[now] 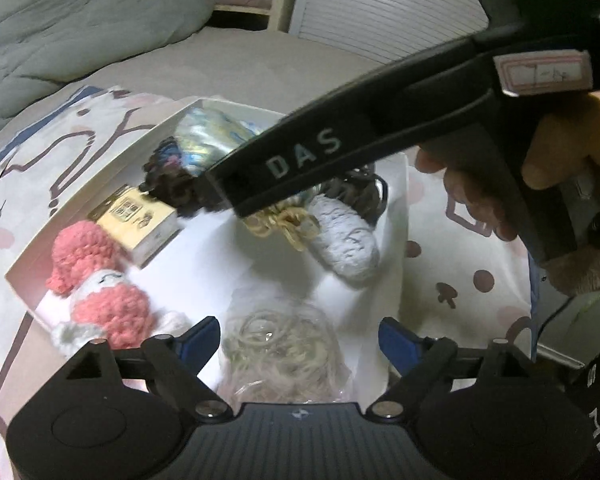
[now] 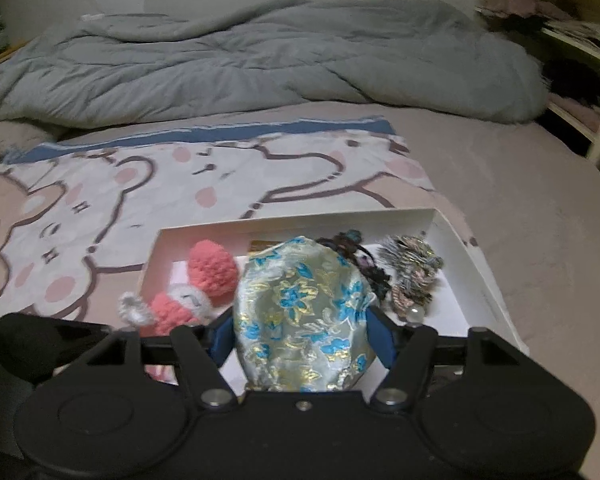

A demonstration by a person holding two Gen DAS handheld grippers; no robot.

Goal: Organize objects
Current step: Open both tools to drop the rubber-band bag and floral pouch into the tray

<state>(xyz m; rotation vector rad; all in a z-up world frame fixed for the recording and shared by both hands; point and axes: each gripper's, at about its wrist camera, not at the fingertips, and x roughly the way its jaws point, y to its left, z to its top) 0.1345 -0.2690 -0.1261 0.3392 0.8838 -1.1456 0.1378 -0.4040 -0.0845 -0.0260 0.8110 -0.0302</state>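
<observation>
A home bedroom: rumpled grey duvet on a bed, cartoon-bear blanket, cluttered wooden shelf.

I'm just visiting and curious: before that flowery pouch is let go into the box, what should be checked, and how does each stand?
1. Right gripper holds brocade pouch: ok.
2. Pouch is over the white box: ok.
3. Pouch touching the box floor: cannot tell.
4. Left gripper open, holding nothing: ok.
5. Crochet doll close beside the pouch, may be pressed: not ok.
</observation>
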